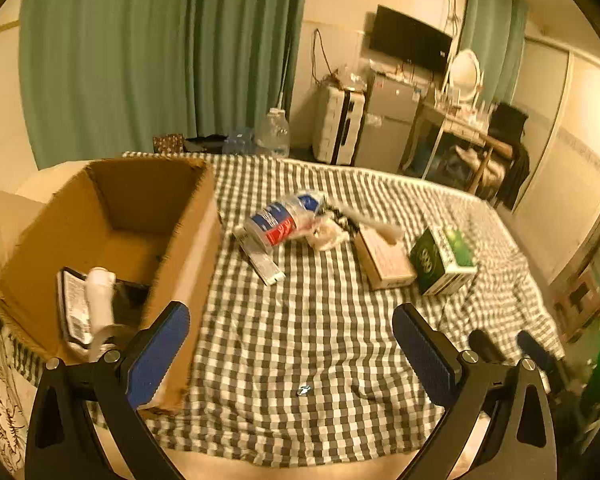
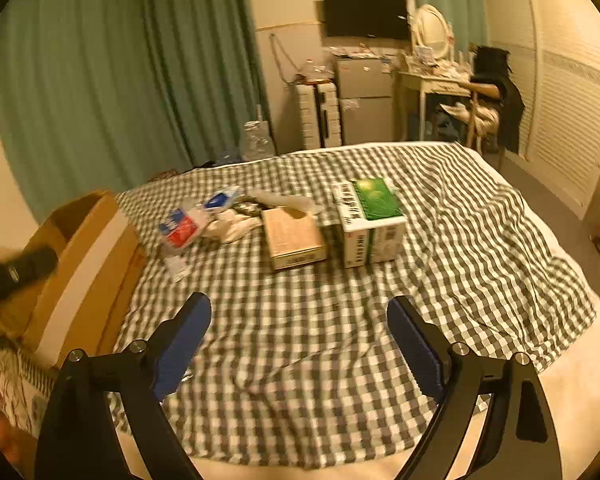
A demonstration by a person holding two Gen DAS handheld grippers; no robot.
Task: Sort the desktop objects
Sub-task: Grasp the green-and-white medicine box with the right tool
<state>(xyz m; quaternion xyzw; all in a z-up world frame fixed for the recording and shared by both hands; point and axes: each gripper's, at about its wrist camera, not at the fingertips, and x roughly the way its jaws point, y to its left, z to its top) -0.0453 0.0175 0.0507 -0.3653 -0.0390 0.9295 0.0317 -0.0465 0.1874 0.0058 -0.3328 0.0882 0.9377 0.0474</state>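
An open cardboard box (image 1: pixel 188 240) stands at the left of the checked cloth (image 1: pixel 320 340); it also shows in the right wrist view (image 2: pixel 88 264). Inside lie a white bottle (image 1: pixel 100 296) and a dark packet (image 1: pixel 74 312). On the cloth lie a red-and-blue plastic package (image 1: pixel 284 220), a white tube (image 1: pixel 260 258), a tan tissue box (image 1: pixel 384 260) and a green-and-white box (image 1: pixel 444 258). My left gripper (image 1: pixel 292 344) is open and empty, its left finger by the box's near corner. My right gripper (image 2: pixel 300 340) is open and empty above bare cloth.
A small silver bit (image 1: pixel 303 390) lies on the cloth near me. Green curtains (image 1: pixel 140 60), water bottles (image 1: pixel 274 132), a suitcase (image 1: pixel 338 124), a small fridge (image 1: pixel 384 120) and a dressing table (image 1: pixel 460 120) stand beyond the far edge. The other gripper's tips (image 1: pixel 512 348) show at the right.
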